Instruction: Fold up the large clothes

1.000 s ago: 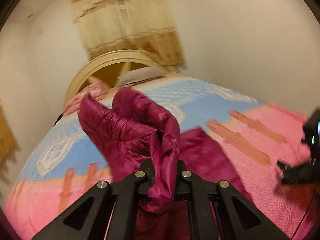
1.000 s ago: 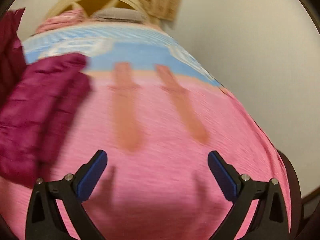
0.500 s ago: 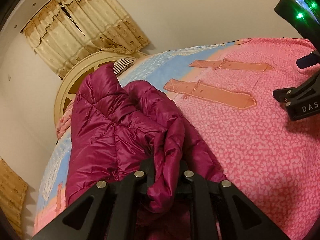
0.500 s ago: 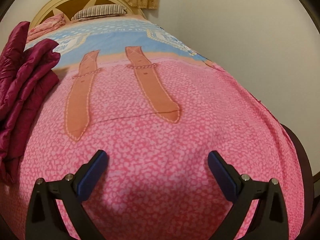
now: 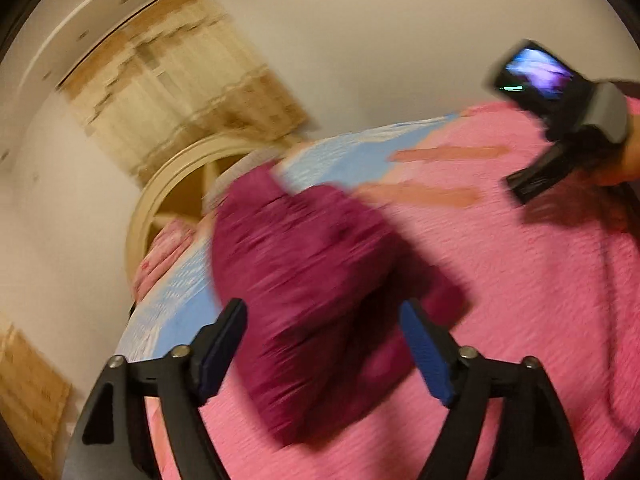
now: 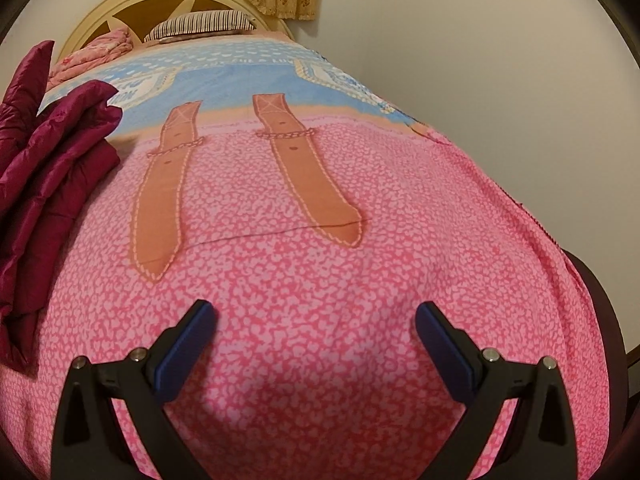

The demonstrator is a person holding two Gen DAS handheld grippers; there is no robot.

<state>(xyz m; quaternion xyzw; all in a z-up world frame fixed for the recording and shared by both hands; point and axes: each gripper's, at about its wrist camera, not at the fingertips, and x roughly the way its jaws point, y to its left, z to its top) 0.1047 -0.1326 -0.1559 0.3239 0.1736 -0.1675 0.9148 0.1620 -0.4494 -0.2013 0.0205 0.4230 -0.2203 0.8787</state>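
A maroon quilted puffer jacket [image 5: 320,288] lies bunched on the pink bedspread [image 5: 520,300]; this view is motion-blurred. My left gripper [image 5: 324,344] is open, its blue-padded fingers spread just above the jacket's near part and holding nothing. The jacket also shows at the left edge of the right wrist view [image 6: 44,176]. My right gripper [image 6: 316,344] is open and empty over the pink bedspread [image 6: 320,280], well to the right of the jacket. The right gripper's body shows at the upper right of the left wrist view [image 5: 560,128].
The bed has a cream arched headboard [image 6: 120,4], a striped pillow [image 6: 200,26] and a folded pink quilt [image 6: 96,50] at its far end. A blue band with brown strap patterns [image 6: 304,168] crosses the spread. Curtains [image 5: 180,92] hang behind. A wall [image 6: 500,60] runs along the right side.
My left gripper has opened and let go of the jacket, which now lies on the bed in front of it. The left view swung and blurred. The right gripper stayed open, almost still.
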